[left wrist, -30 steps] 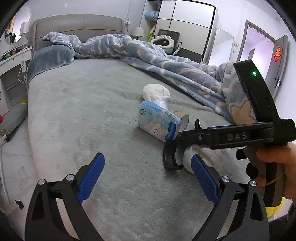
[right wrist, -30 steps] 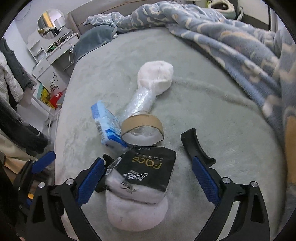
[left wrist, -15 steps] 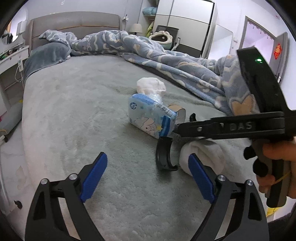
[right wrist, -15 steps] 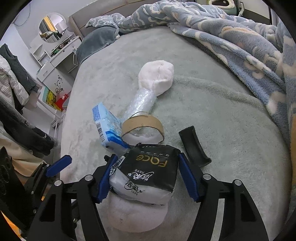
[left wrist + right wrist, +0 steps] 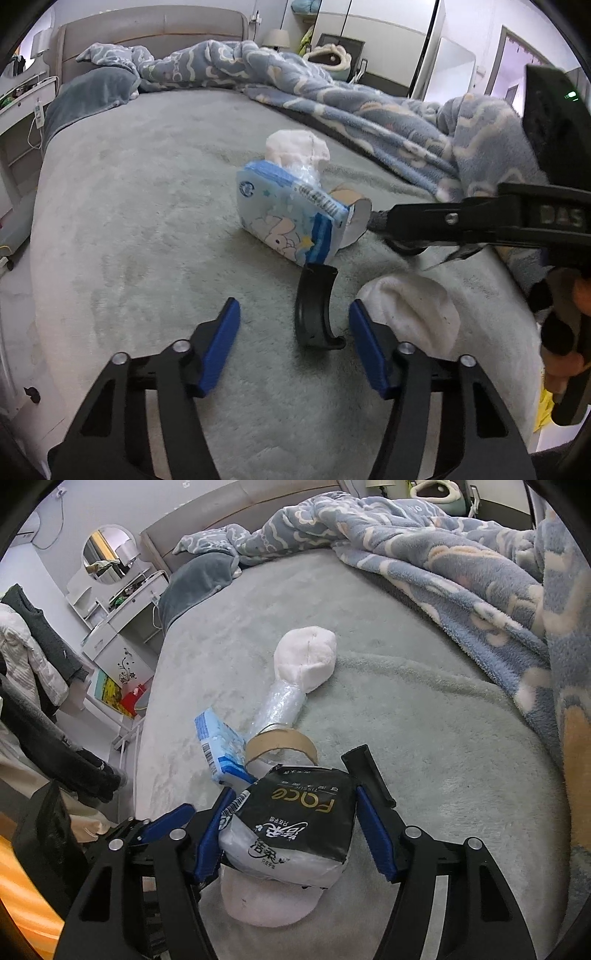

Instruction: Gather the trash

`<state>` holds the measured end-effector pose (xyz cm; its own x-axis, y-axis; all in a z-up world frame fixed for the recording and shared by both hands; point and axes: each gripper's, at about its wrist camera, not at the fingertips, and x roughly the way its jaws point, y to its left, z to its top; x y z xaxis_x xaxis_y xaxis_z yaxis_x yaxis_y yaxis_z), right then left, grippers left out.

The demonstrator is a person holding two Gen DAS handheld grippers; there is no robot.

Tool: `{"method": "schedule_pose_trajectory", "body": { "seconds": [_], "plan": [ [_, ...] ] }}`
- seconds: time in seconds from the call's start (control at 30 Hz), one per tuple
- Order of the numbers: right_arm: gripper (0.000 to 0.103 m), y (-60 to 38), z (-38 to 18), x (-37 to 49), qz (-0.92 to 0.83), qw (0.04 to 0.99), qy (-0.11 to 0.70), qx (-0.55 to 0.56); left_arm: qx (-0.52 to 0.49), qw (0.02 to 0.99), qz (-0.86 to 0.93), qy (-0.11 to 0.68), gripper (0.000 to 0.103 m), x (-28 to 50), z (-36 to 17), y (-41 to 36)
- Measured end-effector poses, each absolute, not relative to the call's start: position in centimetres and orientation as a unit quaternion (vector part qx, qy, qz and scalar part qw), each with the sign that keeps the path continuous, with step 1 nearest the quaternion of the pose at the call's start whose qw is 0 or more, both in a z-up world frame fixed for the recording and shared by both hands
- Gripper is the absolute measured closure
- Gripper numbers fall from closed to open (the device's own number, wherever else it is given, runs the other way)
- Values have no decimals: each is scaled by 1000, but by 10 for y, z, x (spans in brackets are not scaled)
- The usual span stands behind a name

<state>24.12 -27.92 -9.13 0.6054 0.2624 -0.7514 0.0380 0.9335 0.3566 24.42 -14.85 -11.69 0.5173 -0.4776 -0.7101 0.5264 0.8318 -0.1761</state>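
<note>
- Black tissue pack (image 5: 295, 823) sits btwn the right gripper (image 5: 291, 830) pads, on top of a white sock (image 5: 269, 901) at the bed (image 5: 424, 757) edge. Jaws narrowed to abt pack width; left pad looks touching, right pad at the pack's edge, so I'd call it clamped, though barely.
- Left gripper (image 5: 291, 339) wide open, holding nothing; black clip (image 5: 316, 306) lies btwn its pads, nearer the right one.
- Other trash just beyond: blue pack (image 5: 288, 218), cardboard ring (image 5: 280, 744), plastic-wrapped roll (image 5: 282, 707), 2nd sock (image 5: 306, 657). Blanket (image 5: 461, 565) bunched well off to the side.
- Risks, my guess: pack is soft & slick, so a light pinch could let it slide out on lift. Sock under it may drag along or drop off the edge. Left pads closing now might catch sock fabric w/ the clip.
- Right view shows the grip & pack label. Left view hides the pack behind the right tool but shows the clip clearly, plus the hand (image 5: 576, 332) on the handle.
</note>
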Motion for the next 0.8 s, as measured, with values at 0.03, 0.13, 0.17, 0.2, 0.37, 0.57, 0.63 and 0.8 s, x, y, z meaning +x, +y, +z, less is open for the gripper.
{"method": "schedule_pose_trajectory", "body": {
  "seconds": [0.03, 0.13, 0.17, 0.2, 0.37, 0.57, 0.63, 0.8],
  "plan": [
    [36, -282, -91, 240, 65, 879, 439, 172, 33, 870, -285, 402, 45, 246, -118, -151],
    [36, -287, -91, 238, 66, 879, 436, 179, 28, 869, -278, 408, 49, 250, -120, -154],
    [36, -289, -90, 237, 66, 879, 435, 183, 25, 869, -277, 409, 50, 252, -120, -154],
    [36, -290, -90, 237, 68, 879, 433, 186, 22, 869, -276, 410, 51, 253, -120, -155],
    [36, -290, -85, 234, 78, 880, 427, 193, 10, 869, -273, 413, 60, 257, -122, -159],
    [36, -296, -77, 228, 79, 882, 416, 208, -2, 864, -270, 425, 82, 261, -124, -161],
    [36, -294, -74, 226, 80, 883, 414, 208, -6, 864, -269, 425, 82, 259, -122, -160],
    [36, -279, -66, 221, 88, 887, 409, 194, 3, 864, -270, 425, 82, 247, -113, -158]
  ]
}}
